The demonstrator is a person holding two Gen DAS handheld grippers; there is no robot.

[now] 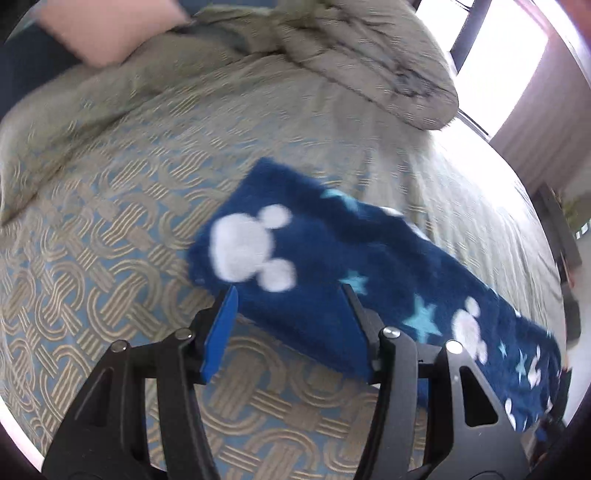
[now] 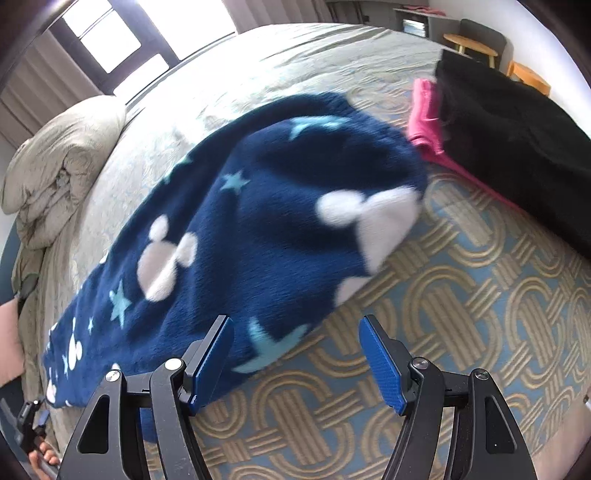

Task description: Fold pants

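Navy fleece pants (image 1: 332, 251) with white mouse-head shapes and light blue stars lie in a long folded strip on the bed. In the left wrist view, my left gripper (image 1: 289, 291) hovers just above the near edge of one end. It is open, and its blue pads (image 1: 221, 332) stand apart and clear of the cloth. In the right wrist view, the pants (image 2: 258, 221) run from lower left to upper right. My right gripper (image 2: 294, 321) is open over their near edge. The cloth shows beside its left pad (image 2: 210, 362), with nothing pinched.
The bedspread (image 2: 461, 314) has a tan interlaced pattern on blue. A folded black garment (image 2: 517, 140) lies on a pink one (image 2: 424, 114) at the right. A crumpled beige duvet (image 1: 351, 55) and a pink pillow (image 1: 110, 29) lie at the far end. A stool (image 2: 469, 46) and bright windows lie beyond.
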